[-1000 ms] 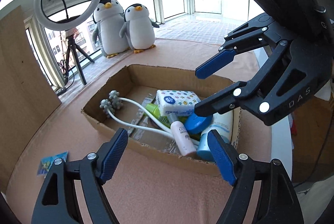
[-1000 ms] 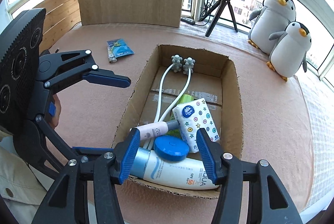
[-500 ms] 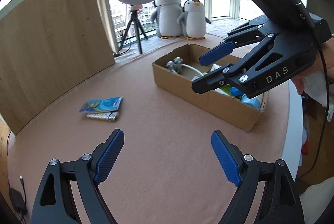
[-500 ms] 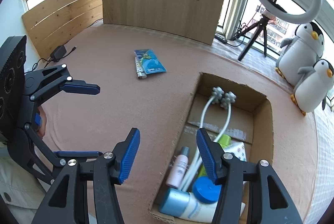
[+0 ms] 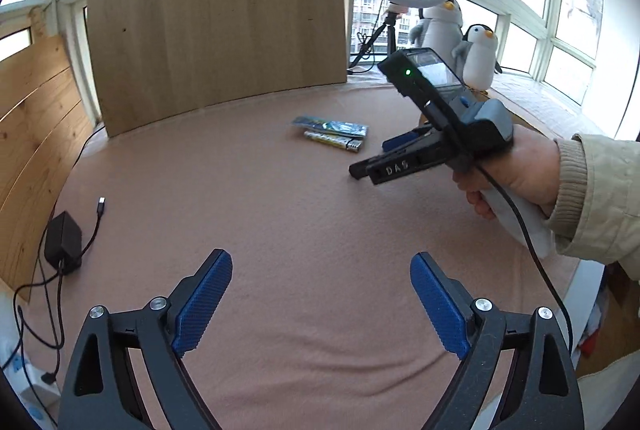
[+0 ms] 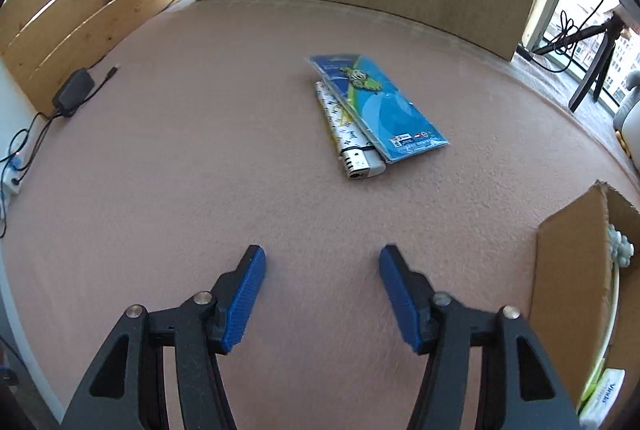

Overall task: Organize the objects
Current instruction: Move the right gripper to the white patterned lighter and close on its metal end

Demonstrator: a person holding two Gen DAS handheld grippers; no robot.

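The left gripper (image 5: pixel 320 294) hangs over the bare pink felt-covered desk (image 5: pixel 248 189), its blue ribbed fingers (image 5: pixel 202 304) spread wide with nothing between them; they have just been opening further. The right gripper (image 6: pixel 322 294) also points down at the desk, its blue fingers (image 6: pixel 244 300) about half apart and empty, having just widened as well. In the left wrist view a hand (image 5: pixel 516 173) in a beige knitted sleeve (image 5: pixel 600 197) holds that right gripper above the desk.

Ahead of the right gripper, well apart from its fingertips, lies a flat blue plastic-wrapped packet (image 6: pixel 378 107). It rests partly over a white patterned lighter with a silver metal head (image 6: pixel 352 145), the two touching. The brown cardboard box (image 6: pixel 572 290) stands at the right edge of the right wrist view. A black power adapter with its cable (image 5: pixel 62 242) lies near the wooden wall on the left.
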